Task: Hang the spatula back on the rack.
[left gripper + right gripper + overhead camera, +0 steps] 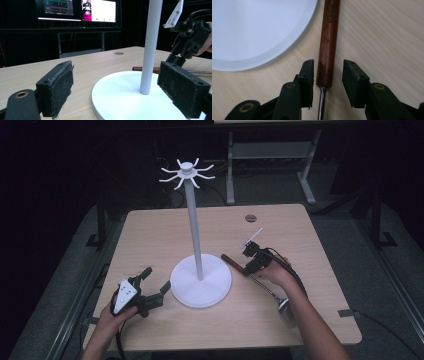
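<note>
A long utensil lies on the table right of the white stand's round base (200, 287). It has a dark wooden handle (232, 261) (328, 45) and a thin metal shaft (265, 287); its metal end (285, 307) sits by the person's right forearm. My right gripper (246, 269) (328, 63) points down over the handle's lower end, jaws open on either side of it, with a clear gap at the right pad. My left gripper (157, 279) (120, 87) rests open at the base's left edge, nothing between its pads (58, 86).
The stand's white pole (195, 220) (151, 45) rises from the base (117, 100) to a ring of hooks (187, 172). A round grommet (250, 218) sits near the table's far edge. Monitors (77, 10) glow beyond the table.
</note>
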The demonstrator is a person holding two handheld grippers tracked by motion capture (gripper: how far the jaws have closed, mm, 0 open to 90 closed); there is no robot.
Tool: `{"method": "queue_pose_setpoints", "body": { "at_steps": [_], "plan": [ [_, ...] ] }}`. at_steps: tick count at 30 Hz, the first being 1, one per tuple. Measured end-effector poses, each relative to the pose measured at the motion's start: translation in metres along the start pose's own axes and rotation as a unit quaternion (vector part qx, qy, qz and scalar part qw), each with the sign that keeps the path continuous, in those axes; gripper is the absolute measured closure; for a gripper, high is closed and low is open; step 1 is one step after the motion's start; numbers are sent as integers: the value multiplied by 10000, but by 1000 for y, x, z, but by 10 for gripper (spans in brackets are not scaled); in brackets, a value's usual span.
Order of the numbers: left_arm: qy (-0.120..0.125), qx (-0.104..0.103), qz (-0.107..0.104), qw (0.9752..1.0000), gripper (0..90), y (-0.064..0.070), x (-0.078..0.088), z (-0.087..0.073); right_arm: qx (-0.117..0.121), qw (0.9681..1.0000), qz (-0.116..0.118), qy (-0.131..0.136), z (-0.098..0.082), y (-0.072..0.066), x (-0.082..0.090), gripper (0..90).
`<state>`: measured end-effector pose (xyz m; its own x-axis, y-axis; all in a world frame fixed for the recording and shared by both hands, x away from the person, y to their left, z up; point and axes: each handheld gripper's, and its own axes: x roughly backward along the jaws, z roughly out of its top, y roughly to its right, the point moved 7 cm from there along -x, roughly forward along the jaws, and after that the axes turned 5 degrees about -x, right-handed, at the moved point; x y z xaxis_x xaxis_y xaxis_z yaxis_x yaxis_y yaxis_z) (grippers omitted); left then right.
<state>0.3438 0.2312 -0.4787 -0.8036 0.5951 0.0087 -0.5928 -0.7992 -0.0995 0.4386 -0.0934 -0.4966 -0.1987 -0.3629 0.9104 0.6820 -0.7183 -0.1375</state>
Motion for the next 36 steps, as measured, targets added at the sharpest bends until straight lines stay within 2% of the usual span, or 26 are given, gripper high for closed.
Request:
{"method": "queue_pose_setpoints", "body": {
  "at_steps": [7,14,22,30,36],
  "plan": [
    [1,-2,-2,10000,126,0,0,0,64,9996,-103,-237,-1,-1,-12,635],
    [-1,1,-3,10000,126,0,0,0,72,9996,-96,-239,-1,-1,-13,703],
    [0,1,-5,10000,126,0,0,0,-1,9998,-111,-173,-1,-1,-11,726],
    [2,-6,-9,10000,126,0,0,0,-4,9998,-39,178,3,-1,5,732],
    [3,-7,-10,10000,126,0,0,0,-29,9978,126,651,7,-3,25,732]
  ]
}}
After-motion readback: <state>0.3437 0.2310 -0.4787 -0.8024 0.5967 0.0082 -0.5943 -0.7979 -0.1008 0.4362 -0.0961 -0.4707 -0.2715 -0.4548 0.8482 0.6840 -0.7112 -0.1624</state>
